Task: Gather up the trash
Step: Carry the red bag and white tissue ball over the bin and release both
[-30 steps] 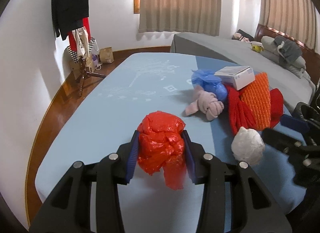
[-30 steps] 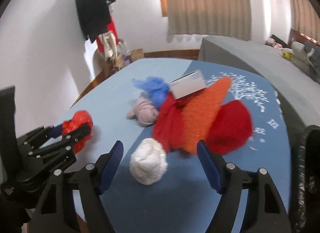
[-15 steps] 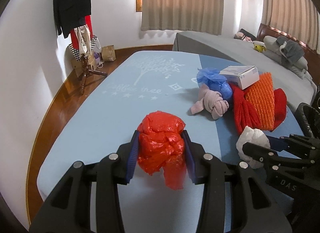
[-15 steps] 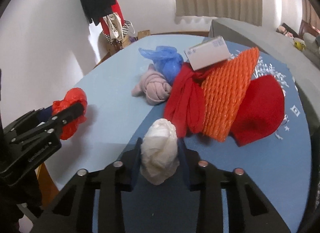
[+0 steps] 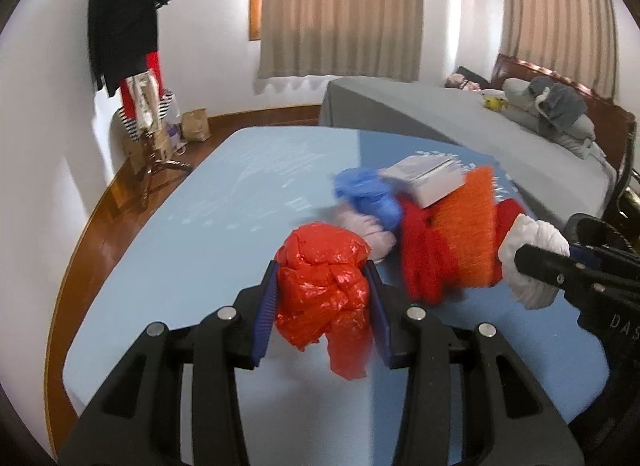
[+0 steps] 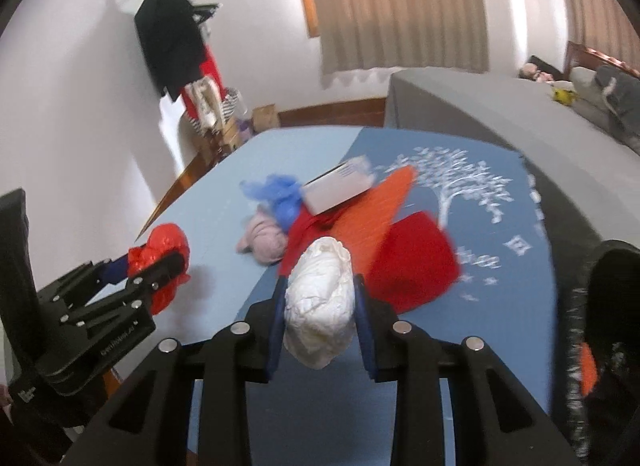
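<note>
Above a blue-covered worktop (image 5: 168,250), the left tongs (image 5: 324,298) pinch a crumpled red plastic bag (image 5: 326,286), while the right tongs (image 6: 320,310) clamp a wad of white paper (image 6: 320,302). Both bundles hang clear of the surface. Behind them lie a blue bag (image 6: 280,193), pink cloth (image 6: 264,238), white box (image 6: 338,185) and orange netting (image 6: 372,213).

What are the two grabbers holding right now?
Left gripper: closed on the red plastic bag.
Right gripper: closed on the white paper wad.
</note>
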A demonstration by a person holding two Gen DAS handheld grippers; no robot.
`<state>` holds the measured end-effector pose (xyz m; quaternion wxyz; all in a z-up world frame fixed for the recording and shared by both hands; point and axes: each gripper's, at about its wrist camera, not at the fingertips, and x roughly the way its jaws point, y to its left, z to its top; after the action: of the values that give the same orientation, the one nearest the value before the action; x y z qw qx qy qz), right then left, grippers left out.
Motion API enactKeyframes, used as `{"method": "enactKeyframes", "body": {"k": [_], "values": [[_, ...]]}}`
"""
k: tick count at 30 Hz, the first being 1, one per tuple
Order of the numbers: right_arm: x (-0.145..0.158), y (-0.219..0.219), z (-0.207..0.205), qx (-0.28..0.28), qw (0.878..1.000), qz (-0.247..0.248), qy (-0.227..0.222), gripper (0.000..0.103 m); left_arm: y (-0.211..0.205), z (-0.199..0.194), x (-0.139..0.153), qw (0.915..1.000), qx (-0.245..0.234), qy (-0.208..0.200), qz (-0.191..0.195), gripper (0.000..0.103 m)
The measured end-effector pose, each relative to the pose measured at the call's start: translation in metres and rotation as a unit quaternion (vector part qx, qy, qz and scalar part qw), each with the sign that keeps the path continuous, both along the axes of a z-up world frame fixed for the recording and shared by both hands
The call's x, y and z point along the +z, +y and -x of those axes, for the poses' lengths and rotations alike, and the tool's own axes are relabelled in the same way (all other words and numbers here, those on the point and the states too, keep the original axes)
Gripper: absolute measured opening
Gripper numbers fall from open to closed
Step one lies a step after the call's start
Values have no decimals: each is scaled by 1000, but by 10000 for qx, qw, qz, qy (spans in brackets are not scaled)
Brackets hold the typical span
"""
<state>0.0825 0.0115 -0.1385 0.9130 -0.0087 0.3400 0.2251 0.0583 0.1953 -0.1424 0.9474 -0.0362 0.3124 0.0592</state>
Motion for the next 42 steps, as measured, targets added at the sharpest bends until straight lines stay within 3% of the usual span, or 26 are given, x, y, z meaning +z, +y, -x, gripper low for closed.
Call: {"method": "enactKeyframes", "body": {"k": [12,22,42], "values": [[28,-74,-4,-755,9964,-99,-358,31,-72,-22,22,9970,-713,-285,88,40],[37,-131,-11,-1389,9890,-203,-469,31,-139,-44,36,9896,-1353,-481,125,40],[27,-267,-5,-2779,9594,-165,-457,31,-272,-80,25,9690,-2418,-462,229,40]]}}
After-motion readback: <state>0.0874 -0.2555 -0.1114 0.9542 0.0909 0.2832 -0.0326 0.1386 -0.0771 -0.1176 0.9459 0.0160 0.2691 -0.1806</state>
